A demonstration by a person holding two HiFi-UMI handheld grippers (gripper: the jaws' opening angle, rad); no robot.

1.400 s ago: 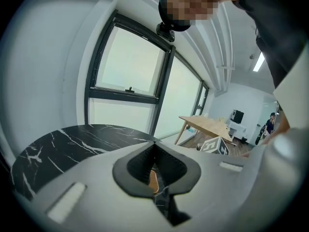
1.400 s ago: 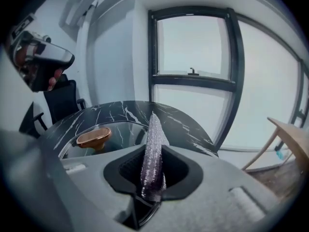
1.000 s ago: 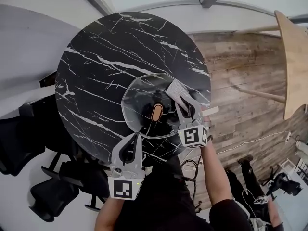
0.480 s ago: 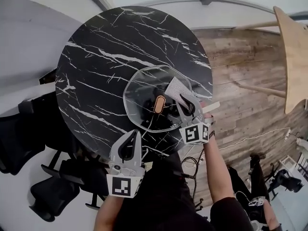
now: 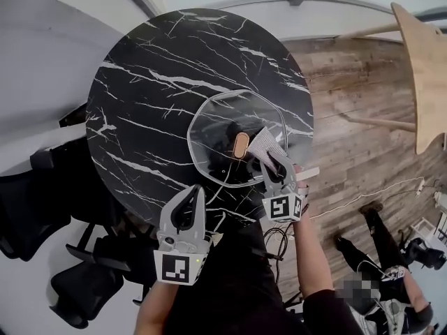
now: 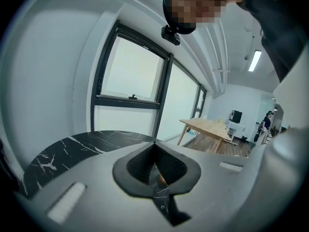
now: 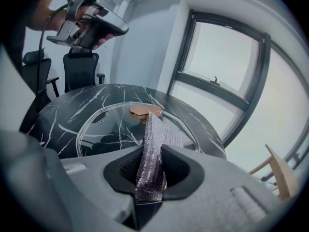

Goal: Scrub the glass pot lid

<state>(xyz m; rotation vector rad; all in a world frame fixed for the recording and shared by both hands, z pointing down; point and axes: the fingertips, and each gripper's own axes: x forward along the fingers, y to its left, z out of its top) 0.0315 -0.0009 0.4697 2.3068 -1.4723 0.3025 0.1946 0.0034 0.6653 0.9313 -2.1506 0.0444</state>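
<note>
The glass pot lid (image 5: 236,137) lies flat on the round black marble table (image 5: 154,75), its copper knob (image 5: 241,145) pointing up. My right gripper (image 5: 271,155) is shut on a silvery scrub cloth (image 5: 267,143), which rests on the lid's right side beside the knob. In the right gripper view the cloth (image 7: 153,149) stands up between the jaws of the right gripper (image 7: 150,178), with the lid (image 7: 111,127) and knob (image 7: 145,111) just ahead. My left gripper (image 5: 198,192) hovers shut over the table's near edge, clear of the lid. Nothing is held in the left gripper (image 6: 155,173).
Black office chairs (image 5: 42,201) stand left of the table. A light wooden table (image 5: 426,68) is at the right over plank flooring (image 5: 349,145), with a white cable (image 5: 363,197) on it. A window wall (image 6: 130,86) lies beyond the marble table.
The right gripper has dragged the cloth across the lid's right side toward me, from beyond the knob to beside it. The left gripper has stayed put.
</note>
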